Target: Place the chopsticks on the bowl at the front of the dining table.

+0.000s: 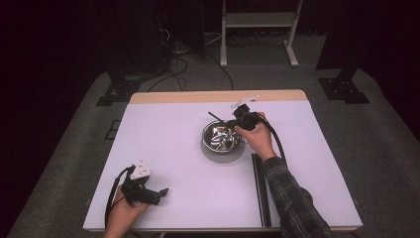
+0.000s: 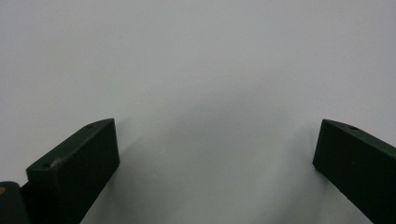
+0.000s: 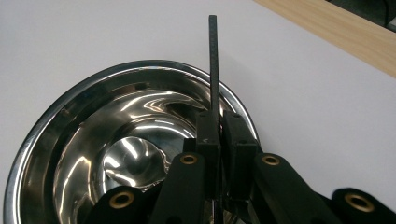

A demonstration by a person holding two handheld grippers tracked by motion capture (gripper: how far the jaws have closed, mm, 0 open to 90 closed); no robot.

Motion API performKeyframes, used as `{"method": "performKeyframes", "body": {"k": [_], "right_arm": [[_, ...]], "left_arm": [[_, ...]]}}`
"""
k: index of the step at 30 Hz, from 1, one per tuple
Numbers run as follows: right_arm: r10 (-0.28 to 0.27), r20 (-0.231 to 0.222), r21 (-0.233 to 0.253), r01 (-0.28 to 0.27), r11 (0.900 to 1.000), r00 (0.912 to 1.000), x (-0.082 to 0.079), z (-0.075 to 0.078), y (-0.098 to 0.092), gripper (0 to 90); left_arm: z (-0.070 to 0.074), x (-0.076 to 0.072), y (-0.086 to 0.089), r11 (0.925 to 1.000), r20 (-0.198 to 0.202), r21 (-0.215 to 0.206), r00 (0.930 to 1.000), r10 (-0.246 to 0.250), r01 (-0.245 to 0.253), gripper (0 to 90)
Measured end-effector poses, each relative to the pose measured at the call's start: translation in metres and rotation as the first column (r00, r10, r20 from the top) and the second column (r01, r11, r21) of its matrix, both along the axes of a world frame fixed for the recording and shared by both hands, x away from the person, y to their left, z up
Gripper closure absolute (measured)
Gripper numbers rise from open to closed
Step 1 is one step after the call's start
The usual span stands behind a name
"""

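Polished steel catches the light where the bowl (image 1: 222,138) sits a little right of centre on the white table (image 1: 173,148); the right gripper (image 1: 236,120) hangs over the bowl's far right rim, held in the person's right hand (image 1: 257,139), whose plaid sleeve (image 1: 294,198) runs in from the bottom edge; in the right gripper view its jaws are clenched on a thin black stick (image 3: 213,65), which stands up from between them and reaches past the bowl's rim (image 3: 140,65) over the white surface; in the high view the stick (image 1: 215,117) shows as a dark sliver pointing away to the left of the gripper; two more black sticks (image 1: 261,188) lie side by side on the table just right of the bowl, near the sleeve; the left gripper (image 1: 161,192) rests low at the near left of the table in the left hand (image 1: 124,210), well apart from the bowl; in the left gripper view its jaws stand wide apart over bare white table (image 2: 196,70), grasping nothing.
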State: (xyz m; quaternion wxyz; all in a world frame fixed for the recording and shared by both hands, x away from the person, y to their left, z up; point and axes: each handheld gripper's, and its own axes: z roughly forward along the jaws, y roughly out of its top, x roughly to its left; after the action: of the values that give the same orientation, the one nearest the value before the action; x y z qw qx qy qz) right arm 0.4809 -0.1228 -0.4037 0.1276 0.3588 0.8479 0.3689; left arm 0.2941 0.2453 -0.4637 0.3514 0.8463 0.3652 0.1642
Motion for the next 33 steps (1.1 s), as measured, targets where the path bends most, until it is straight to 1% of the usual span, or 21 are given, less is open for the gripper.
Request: {"method": "performKeyframes", "body": {"k": [2, 5, 9, 12, 16, 19, 21, 23, 29, 33], "right_arm": [[-0.008, 0.002, 0.006, 0.008, 1.000, 1.0000, 0.000, 0.000, 0.000, 77.0], [-0.004, 0.004, 0.021, 0.004, 1.000, 1.0000, -0.001, 0.001, -0.001, 71.8], [-0.004, 0.018, 0.032, 0.004, 0.999, 0.9998, -0.004, 0.006, -0.002, 67.3], [0.008, 0.021, 0.050, -0.009, 0.999, 0.9997, -0.007, 0.010, -0.005, 66.1], [0.009, 0.027, 0.050, -0.010, 0.999, 0.9996, -0.015, 0.016, -0.011, 63.4], [0.018, 0.035, 0.071, -0.020, 0.997, 0.9992, -0.020, 0.019, -0.016, 62.7], [0.017, 0.047, 0.076, -0.020, 0.997, 0.9987, -0.023, 0.023, -0.020, 61.4], [0.014, 0.050, 0.080, -0.018, 0.997, 0.9986, -0.029, 0.026, -0.025, 59.9], [0.012, 0.061, 0.092, -0.017, 0.996, 0.9980, -0.042, 0.030, -0.040, 56.2], [0.010, 0.069, 0.090, -0.016, 0.996, 0.9976, -0.050, 0.030, -0.048, 55.0]], "left_arm": [[0.000, 0.000, 0.000, 1.0000, 0.000, 0.000, 1.0000, 0.000, 0.000, 0.0], [0.000, 0.000, 0.000, 1.0000, 0.000, -0.001, 1.0000, 0.000, 0.000, 0.0], [0.000, 0.000, 0.000, 1.0000, 0.000, 0.000, 1.0000, 0.000, 0.000, 0.0], [0.000, 0.000, 0.000, 1.0000, 0.000, 0.001, 1.0000, -0.001, 0.001, 0.0], [0.000, 0.000, 0.000, 1.0000, 0.000, 0.001, 1.0000, 0.000, 0.000, 0.0], [0.000, 0.000, 0.000, 1.0000, 0.000, 0.001, 1.0000, -0.001, 0.001, 0.0], [0.000, 0.000, 0.000, 1.0000, 0.000, 0.001, 1.0000, 0.000, 0.000, 0.0], [0.000, 0.000, 0.000, 1.0000, 0.000, 0.001, 1.0000, 0.000, 0.000, 0.0], [0.000, 0.000, 0.000, 1.0000, 0.000, 0.001, 1.0000, 0.000, 0.000, 0.0], [0.000, 0.000, 0.000, 1.0000, 0.000, 0.000, 1.0000, 0.000, 0.000, 0.0]]}}
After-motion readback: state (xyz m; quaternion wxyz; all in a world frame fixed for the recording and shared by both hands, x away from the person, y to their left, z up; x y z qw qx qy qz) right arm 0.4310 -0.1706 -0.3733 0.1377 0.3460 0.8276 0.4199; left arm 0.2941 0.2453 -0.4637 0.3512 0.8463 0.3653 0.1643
